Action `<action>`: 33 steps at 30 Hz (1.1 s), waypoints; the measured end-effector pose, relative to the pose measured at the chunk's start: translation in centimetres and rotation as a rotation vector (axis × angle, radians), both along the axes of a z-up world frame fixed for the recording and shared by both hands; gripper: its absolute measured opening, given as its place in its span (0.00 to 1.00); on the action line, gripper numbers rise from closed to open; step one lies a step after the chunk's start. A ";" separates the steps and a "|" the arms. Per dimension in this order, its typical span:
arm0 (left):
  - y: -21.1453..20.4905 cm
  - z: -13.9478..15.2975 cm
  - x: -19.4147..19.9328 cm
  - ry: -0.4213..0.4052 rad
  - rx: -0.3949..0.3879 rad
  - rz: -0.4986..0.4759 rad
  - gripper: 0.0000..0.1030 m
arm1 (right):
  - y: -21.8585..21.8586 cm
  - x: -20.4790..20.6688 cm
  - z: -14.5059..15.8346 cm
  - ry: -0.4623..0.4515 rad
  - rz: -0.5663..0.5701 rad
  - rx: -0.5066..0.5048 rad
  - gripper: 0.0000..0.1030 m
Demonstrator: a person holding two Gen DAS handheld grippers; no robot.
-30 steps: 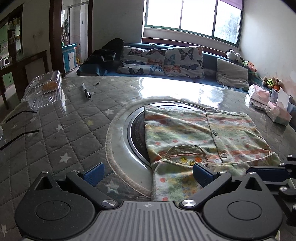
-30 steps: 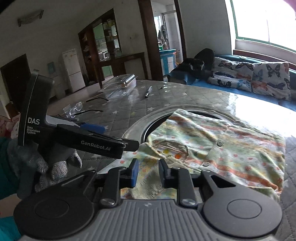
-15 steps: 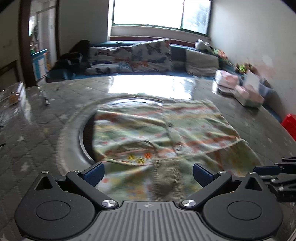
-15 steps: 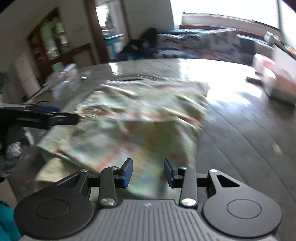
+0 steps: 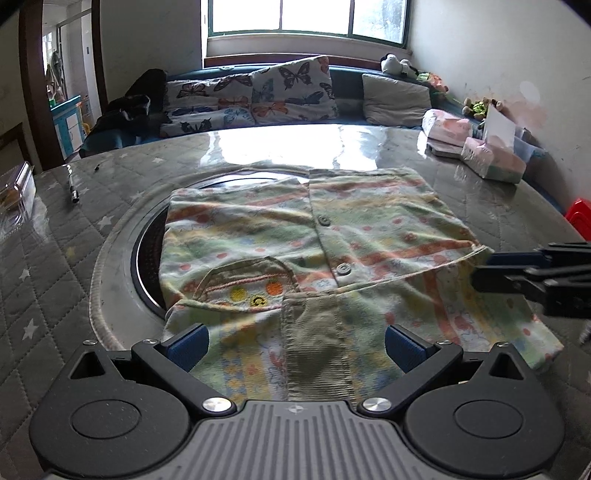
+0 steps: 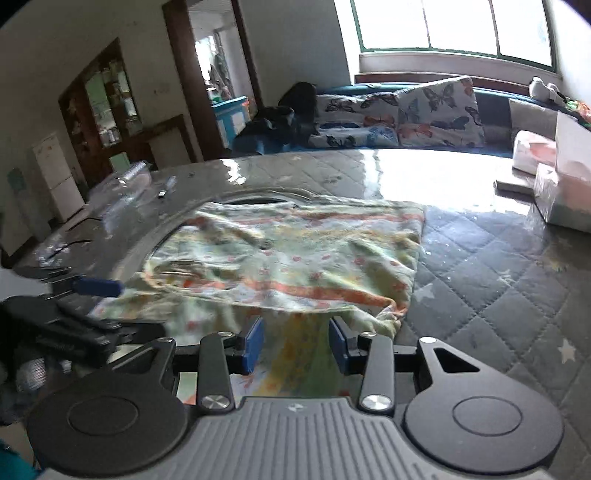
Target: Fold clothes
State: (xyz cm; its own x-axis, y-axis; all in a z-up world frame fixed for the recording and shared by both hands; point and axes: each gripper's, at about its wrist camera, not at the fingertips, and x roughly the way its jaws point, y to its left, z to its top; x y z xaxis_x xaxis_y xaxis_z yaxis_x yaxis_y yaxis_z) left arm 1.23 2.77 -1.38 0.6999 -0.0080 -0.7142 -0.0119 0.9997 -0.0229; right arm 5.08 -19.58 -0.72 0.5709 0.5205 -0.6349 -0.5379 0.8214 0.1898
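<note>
A small patterned shirt [image 5: 314,243], pale green with orange stripes and dots, lies spread on the quilted, star-printed tabletop [image 5: 55,258], draped partly over a round dark inset [image 5: 146,258] at the centre. Its button front faces up, with two buttons [image 5: 343,268] in a line and a pocket with embroidered fruit [image 5: 251,284] near the nearer hem. A ribbed olive cuff [image 5: 317,343] lies folded over the near edge.

The left tongs [image 5: 295,345] stand wide apart just over that near edge, blue pads either side of the cuff and clear of the cloth. The right tongs [image 6: 295,341] have just been opening and now stand partly apart, the shirt's near right corner lying between the pads without being pinched; the left wrist view shows them [image 5: 532,273] coming in from the right edge, at the shirt's right side.

Off to the right, pink tissue packs [image 5: 491,158] sit near the tabletop's edge; to the left, a clear plastic box [image 5: 14,192] and a pen [image 5: 72,184]. Beyond is a sofa with butterfly cushions [image 5: 258,96] under a bright window [image 5: 306,16].
</note>
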 end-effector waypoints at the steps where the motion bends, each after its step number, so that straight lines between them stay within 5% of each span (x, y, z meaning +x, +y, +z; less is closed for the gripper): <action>1: 0.1 -0.2 0.0 0.005 0.003 0.003 1.00 | -0.4 0.5 -0.5 0.014 -0.023 0.000 0.36; 5: 0.7 -0.9 0.1 0.025 0.011 0.013 1.00 | -2.0 1.1 -1.4 0.046 -0.064 0.038 0.27; 13: 1.7 0.1 -0.2 -0.009 0.015 0.049 1.00 | -1.7 0.6 -0.3 -0.003 -0.062 0.005 0.35; 18: 1.2 -0.9 -0.2 0.003 0.083 0.041 1.00 | -1.3 0.6 -0.8 0.002 -0.074 -0.019 0.35; 27: 1.0 -0.9 -1.5 0.000 0.110 -0.006 1.00 | -1.4 -4.4 0.2 -0.066 0.031 -0.141 0.49; 33: 0.8 -0.5 -2.6 -0.017 0.145 -0.024 1.00 | -1.2 -7.1 -0.7 -0.107 0.072 -0.223 0.50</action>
